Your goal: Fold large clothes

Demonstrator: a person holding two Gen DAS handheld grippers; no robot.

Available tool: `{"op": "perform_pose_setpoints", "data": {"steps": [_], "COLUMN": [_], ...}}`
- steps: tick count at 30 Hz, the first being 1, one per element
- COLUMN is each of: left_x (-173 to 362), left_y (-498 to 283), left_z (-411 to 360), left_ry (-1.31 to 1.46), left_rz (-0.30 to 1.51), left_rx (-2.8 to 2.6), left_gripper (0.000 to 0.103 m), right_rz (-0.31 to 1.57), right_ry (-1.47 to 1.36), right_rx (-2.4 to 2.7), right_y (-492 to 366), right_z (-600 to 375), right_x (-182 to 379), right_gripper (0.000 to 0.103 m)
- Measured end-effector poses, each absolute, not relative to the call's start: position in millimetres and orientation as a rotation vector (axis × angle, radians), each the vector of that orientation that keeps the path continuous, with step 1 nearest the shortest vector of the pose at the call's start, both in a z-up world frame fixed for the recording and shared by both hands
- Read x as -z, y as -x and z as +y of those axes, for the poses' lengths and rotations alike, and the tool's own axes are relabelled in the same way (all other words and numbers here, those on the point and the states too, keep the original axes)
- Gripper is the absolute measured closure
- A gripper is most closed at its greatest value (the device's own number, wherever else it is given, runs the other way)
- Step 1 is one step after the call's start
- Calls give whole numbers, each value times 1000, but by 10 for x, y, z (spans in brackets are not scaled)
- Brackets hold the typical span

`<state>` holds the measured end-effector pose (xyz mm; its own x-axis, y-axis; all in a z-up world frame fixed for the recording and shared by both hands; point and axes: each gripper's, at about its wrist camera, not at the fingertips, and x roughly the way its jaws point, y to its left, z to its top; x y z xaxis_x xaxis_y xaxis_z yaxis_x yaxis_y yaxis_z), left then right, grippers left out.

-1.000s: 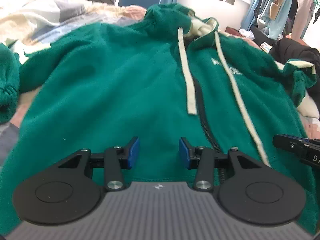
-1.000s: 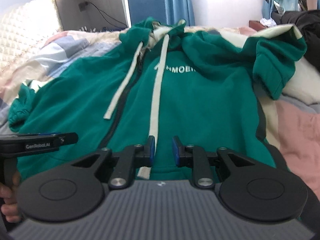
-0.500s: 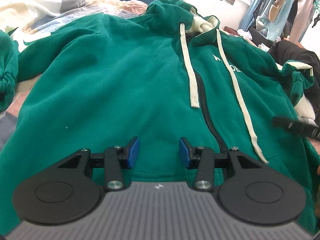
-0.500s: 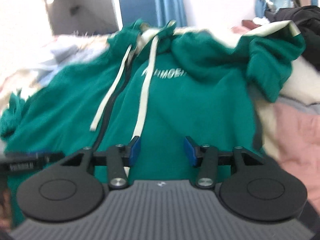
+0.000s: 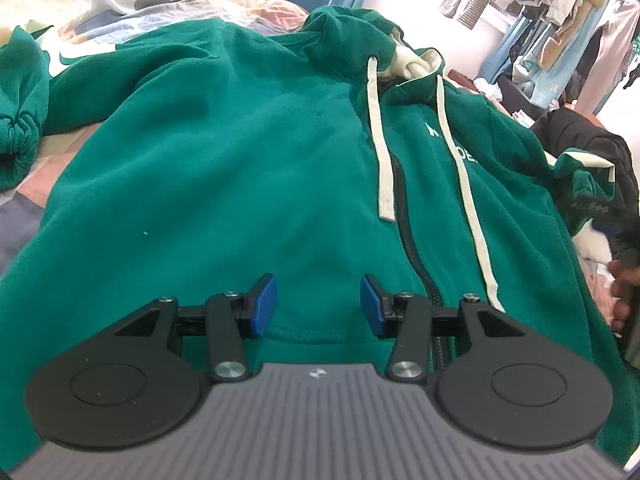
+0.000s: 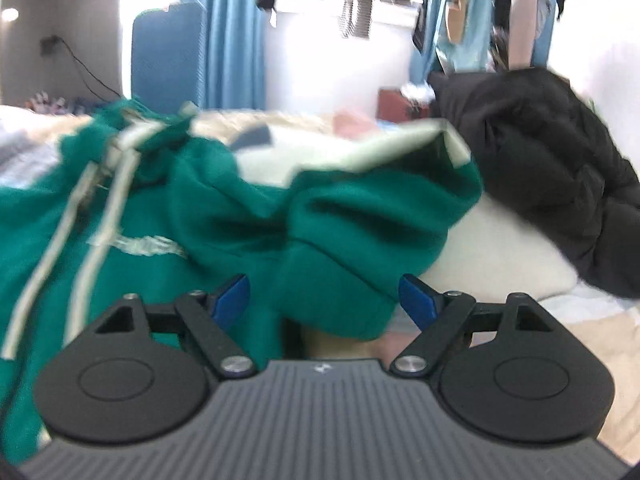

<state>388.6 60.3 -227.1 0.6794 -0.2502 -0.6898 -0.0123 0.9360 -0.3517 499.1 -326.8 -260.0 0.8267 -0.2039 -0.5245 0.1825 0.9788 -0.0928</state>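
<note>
A green zip hoodie (image 5: pixel 240 160) lies front up on the bed, with two white drawstrings (image 5: pixel 380 140) running down its chest. My left gripper (image 5: pixel 318 306) hovers over the bottom hem just left of the zipper. Its blue pads stand half apart and press on nothing. In the blurred right wrist view, the hoodie's right sleeve (image 6: pixel 360 232) lies folded over, cream lining showing. My right gripper (image 6: pixel 324 300) faces that sleeve with its jaws opening wide. The sleeve's end sits between the pads without being pinched. The other sleeve's cuff (image 5: pixel 20 136) lies bunched at the far left.
A black jacket (image 6: pixel 540 184) is heaped on a white pillow (image 6: pixel 500 264) right of the sleeve. A patchwork quilt (image 5: pixel 24 208) covers the bed. Clothes hang on a rail (image 6: pixel 460 8) behind, beside blue curtains (image 6: pixel 232 40). A hand (image 5: pixel 622 292) shows at the right edge.
My right gripper went from nearly shut to wide open and swung right, from the hoodie's front hem to the folded sleeve. The left gripper stayed over the hem, rolling slightly.
</note>
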Motion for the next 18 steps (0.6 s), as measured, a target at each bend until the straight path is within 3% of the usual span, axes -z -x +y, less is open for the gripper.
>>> {"op": "perform_pose_setpoints", "data": {"steps": [2,5,6,7,8,18], "left_x": [2295,2324,2330,2336,2344,2290], "left_y": [-3881,-3912,-3918,-3927,-3936,-3944], "left_z": [600,513,486,461,451,481], "left_ry": [381,366,354,346,354,445], "left_rz": [784,777,768,759,755,666], "left_rx": [179,200,202,205,208,273], "left_gripper": [51,51,51,51,51,51], "right_rz": [581,550,538,532,531,300], "right_ry": [41,96,120,134,141,-10], "right_rx": [204,225,238,256,279,433], "right_y": [-5120,-5224,-5253,-5269,-5274,-4860], "right_z": [-3344,-3390,-3418,-3452,-3503,-4774], "right_x": [2717,2746,2725,2693,2654,1693], "right_gripper": [21,31,44,66,74,81]}}
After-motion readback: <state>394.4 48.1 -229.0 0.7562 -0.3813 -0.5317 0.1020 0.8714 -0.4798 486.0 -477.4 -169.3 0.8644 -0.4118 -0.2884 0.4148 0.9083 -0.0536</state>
